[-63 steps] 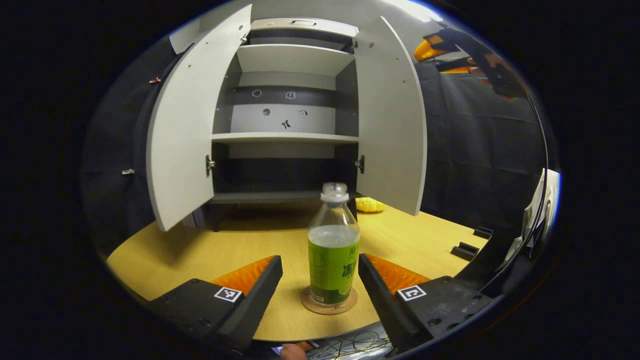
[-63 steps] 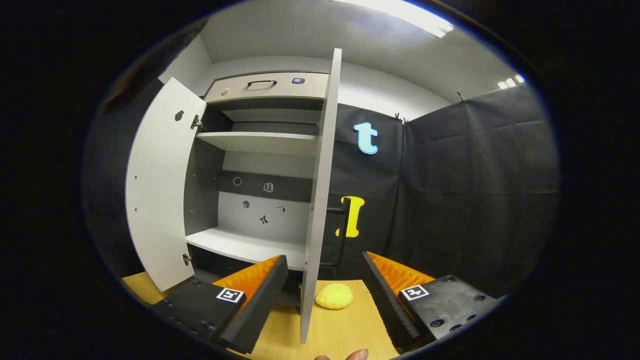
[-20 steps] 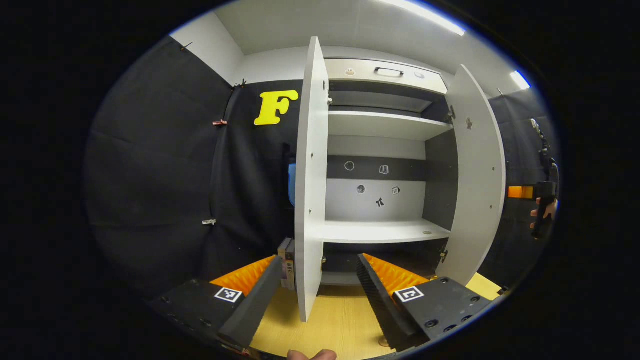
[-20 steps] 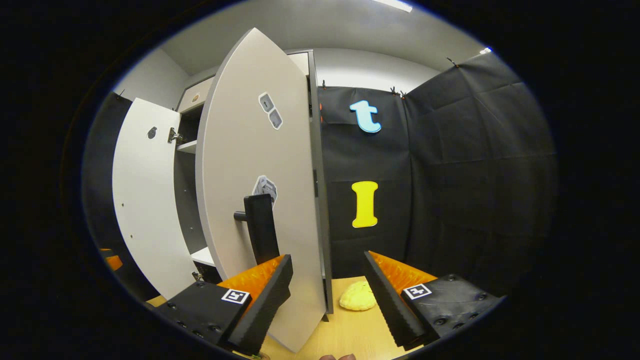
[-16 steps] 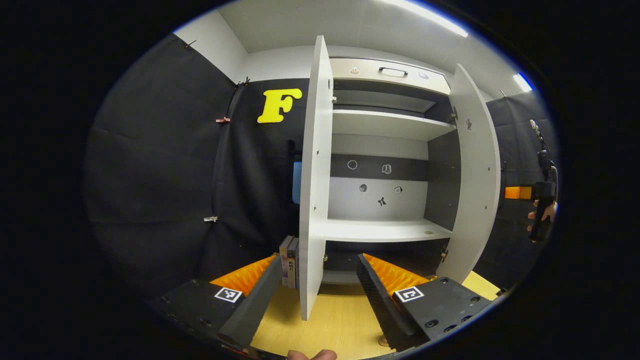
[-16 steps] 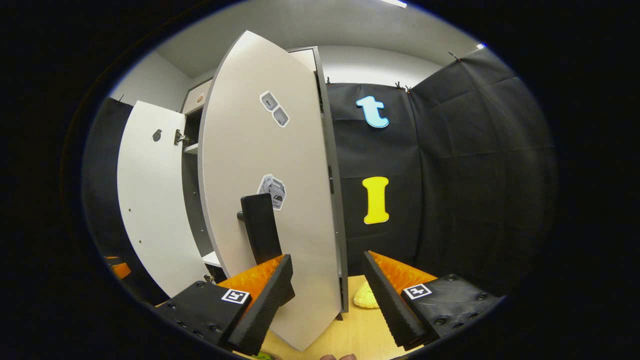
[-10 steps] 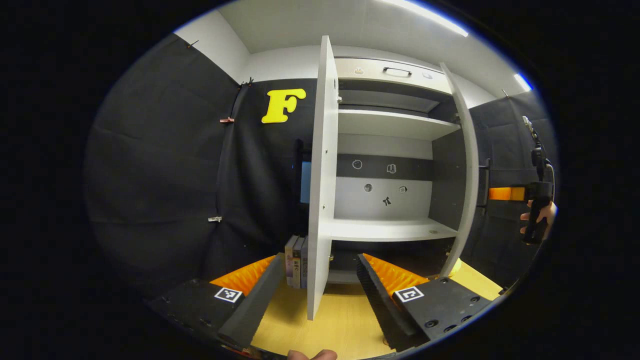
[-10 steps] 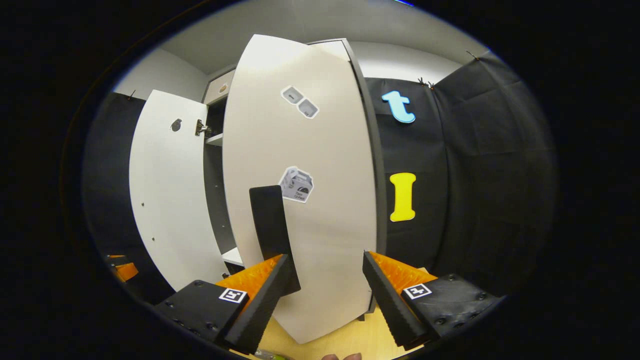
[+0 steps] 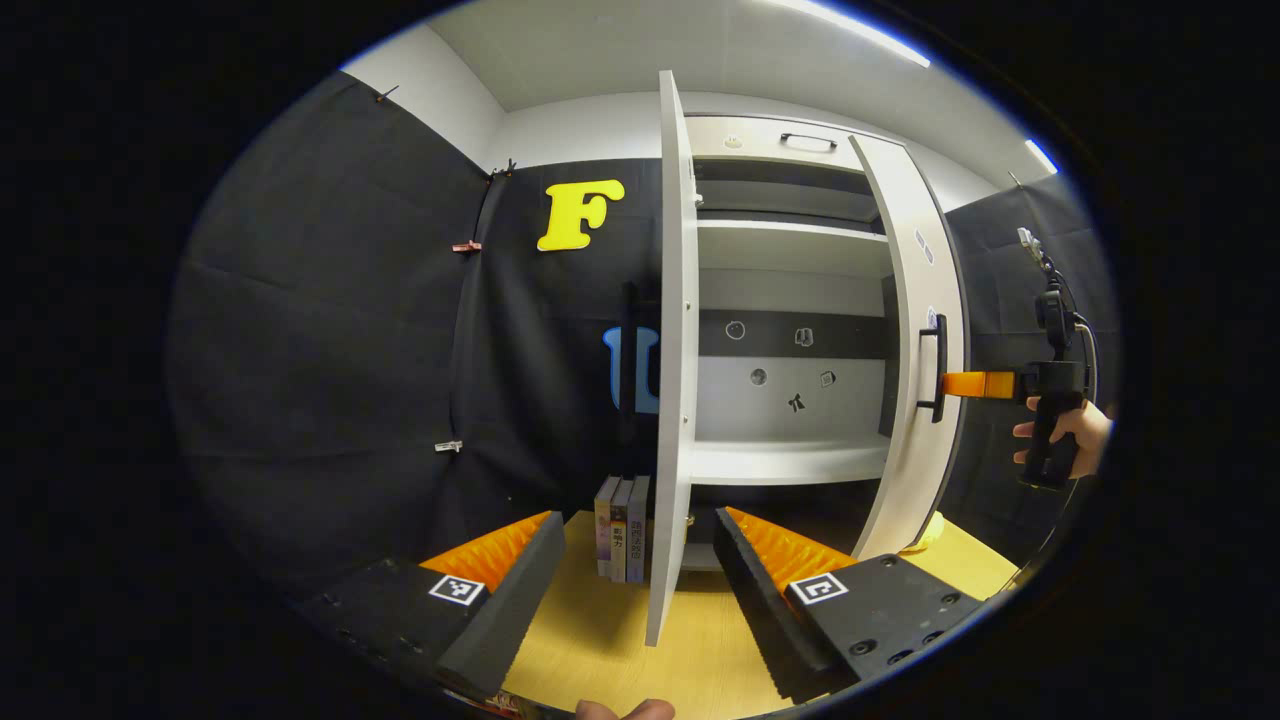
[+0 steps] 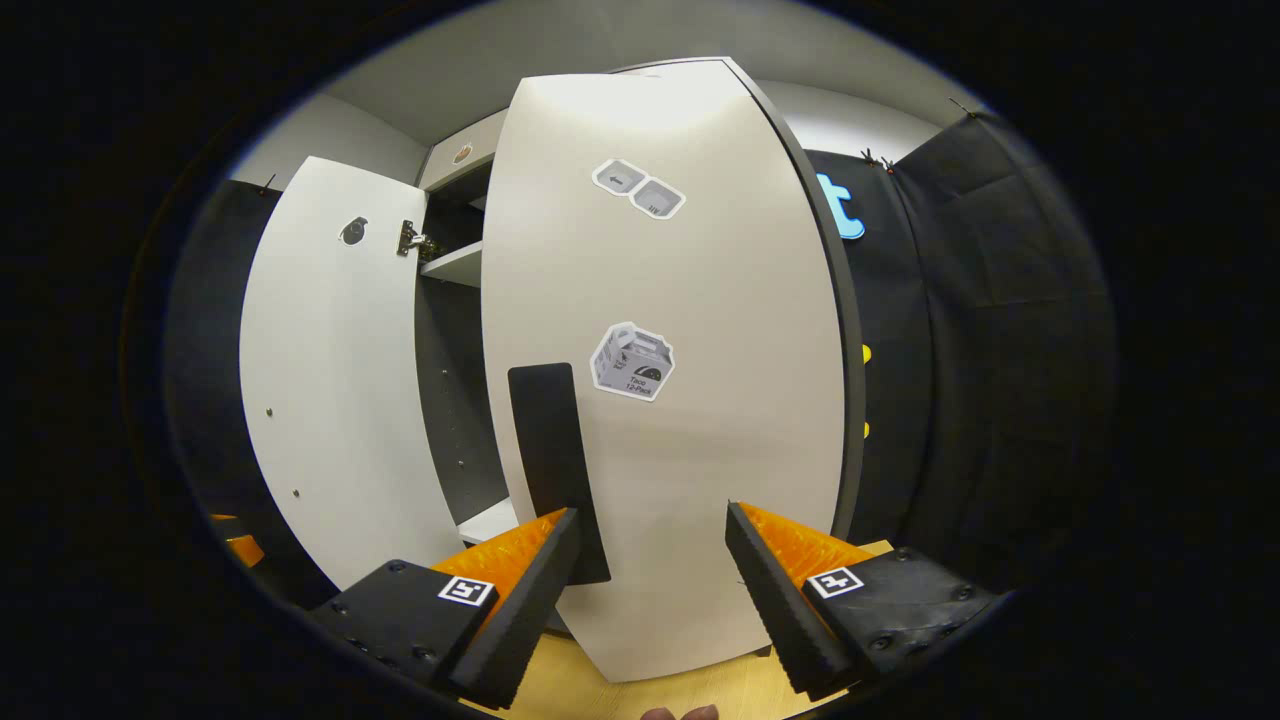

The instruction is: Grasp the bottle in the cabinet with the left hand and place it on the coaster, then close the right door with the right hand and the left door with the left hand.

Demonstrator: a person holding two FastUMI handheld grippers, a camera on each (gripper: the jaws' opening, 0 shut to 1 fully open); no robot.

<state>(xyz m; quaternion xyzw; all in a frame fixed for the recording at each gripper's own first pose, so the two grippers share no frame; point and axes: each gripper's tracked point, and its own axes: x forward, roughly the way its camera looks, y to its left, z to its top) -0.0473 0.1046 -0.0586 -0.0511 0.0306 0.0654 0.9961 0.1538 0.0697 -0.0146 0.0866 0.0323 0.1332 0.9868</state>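
Swung nearer shut, right door [image 10: 680,400] bears a "Taco 12-Pack" sticker [image 10: 632,361]; both hand-held grippers' jaws gape apart, empty.

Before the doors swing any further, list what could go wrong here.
1. The right gripper is open against the right door, beside its handle; a finger might catch on the handle as the door turns.
2. The left door stands edge-on between the fingers of the open left gripper; pushing it early could make the two doors meet badly.
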